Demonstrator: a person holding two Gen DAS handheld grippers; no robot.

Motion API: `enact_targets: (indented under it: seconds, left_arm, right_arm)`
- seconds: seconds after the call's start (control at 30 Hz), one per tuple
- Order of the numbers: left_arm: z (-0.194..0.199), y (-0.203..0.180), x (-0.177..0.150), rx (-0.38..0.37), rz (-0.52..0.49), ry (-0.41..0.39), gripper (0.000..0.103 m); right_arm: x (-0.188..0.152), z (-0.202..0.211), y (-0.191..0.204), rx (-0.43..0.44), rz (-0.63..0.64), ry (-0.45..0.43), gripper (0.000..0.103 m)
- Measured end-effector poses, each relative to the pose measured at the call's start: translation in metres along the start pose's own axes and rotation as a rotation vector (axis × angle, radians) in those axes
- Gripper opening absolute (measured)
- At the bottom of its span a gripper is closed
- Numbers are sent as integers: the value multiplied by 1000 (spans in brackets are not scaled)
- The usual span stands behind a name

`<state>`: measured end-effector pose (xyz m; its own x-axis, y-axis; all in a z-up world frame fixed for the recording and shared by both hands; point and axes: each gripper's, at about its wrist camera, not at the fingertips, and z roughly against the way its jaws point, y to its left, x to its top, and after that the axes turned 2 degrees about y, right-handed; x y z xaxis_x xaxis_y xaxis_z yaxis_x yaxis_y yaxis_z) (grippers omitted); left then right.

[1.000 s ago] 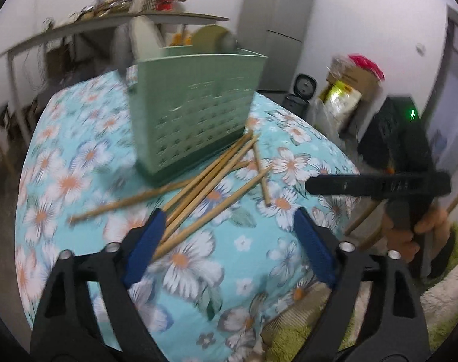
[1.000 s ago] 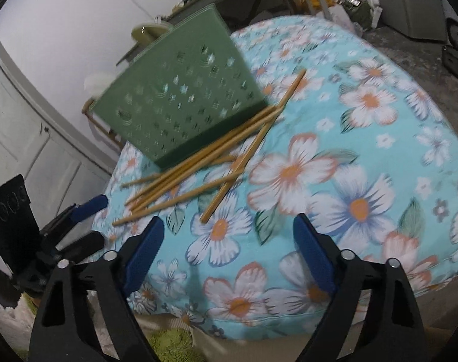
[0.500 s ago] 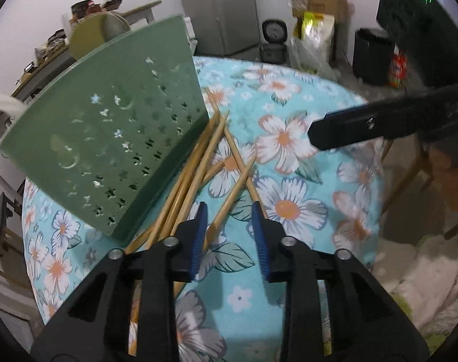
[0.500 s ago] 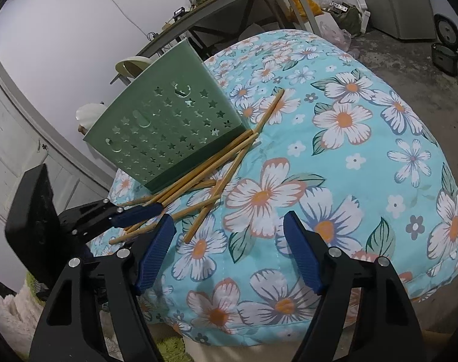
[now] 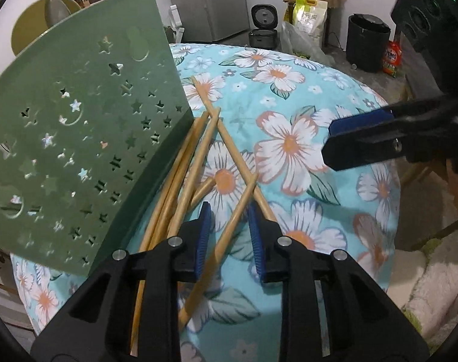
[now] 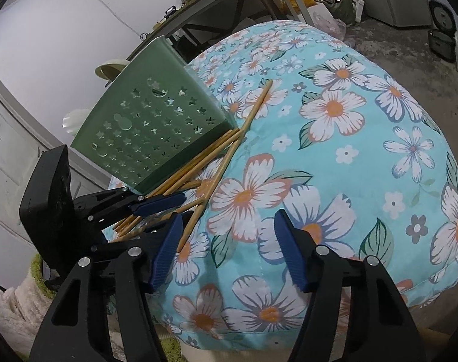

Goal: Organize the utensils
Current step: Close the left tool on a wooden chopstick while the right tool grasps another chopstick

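Several wooden chopsticks (image 5: 195,163) lie in a loose pile on the floral tablecloth (image 5: 289,96), against the foot of a green perforated utensil holder (image 5: 78,138). My left gripper (image 5: 229,235) is low over the pile with its blue pads partly closed around one chopstick (image 5: 226,241), a gap showing on each side. My right gripper (image 6: 226,247) is open and empty above the cloth, to the right of the pile (image 6: 211,163). The right gripper also shows in the left wrist view (image 5: 361,138), and the left gripper in the right wrist view (image 6: 156,203).
The holder (image 6: 150,132) stands at the table's left side. A round green plate (image 5: 42,15) sits behind it. A fridge (image 5: 211,0), rice cooker (image 5: 263,27), black bin (image 5: 366,42) and bags stand on the floor beyond. The table edge drops off to the right.
My left gripper moved forward and down onto the chopstick pile and narrowed from wide open to straddling one chopstick. My right gripper shifted closer to the pile and stayed open.
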<state>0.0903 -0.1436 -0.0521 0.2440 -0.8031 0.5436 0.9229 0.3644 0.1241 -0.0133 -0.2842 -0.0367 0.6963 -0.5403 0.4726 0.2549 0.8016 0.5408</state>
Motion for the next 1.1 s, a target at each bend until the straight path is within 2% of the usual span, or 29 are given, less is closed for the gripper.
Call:
enact_targets:
  seconds: [0.43,0.73,0.9,1.1]
  left_arm:
    - [-2,-1,11,-5,24,-20,8]
    - [34,13,6,11,109,-114,5]
    - [61,21,2,26,150,-177,5]
    - [87,32,-6,30,199,-238,5]
  right_arm:
    - [0,1,-7,-12,-23,3,48]
    - [11,6,-9,-35,-38,-15,40]
    - [37,4,-14,-18,-67,-30,34]
    - [91,-22,-18,26,-115,-27,29]
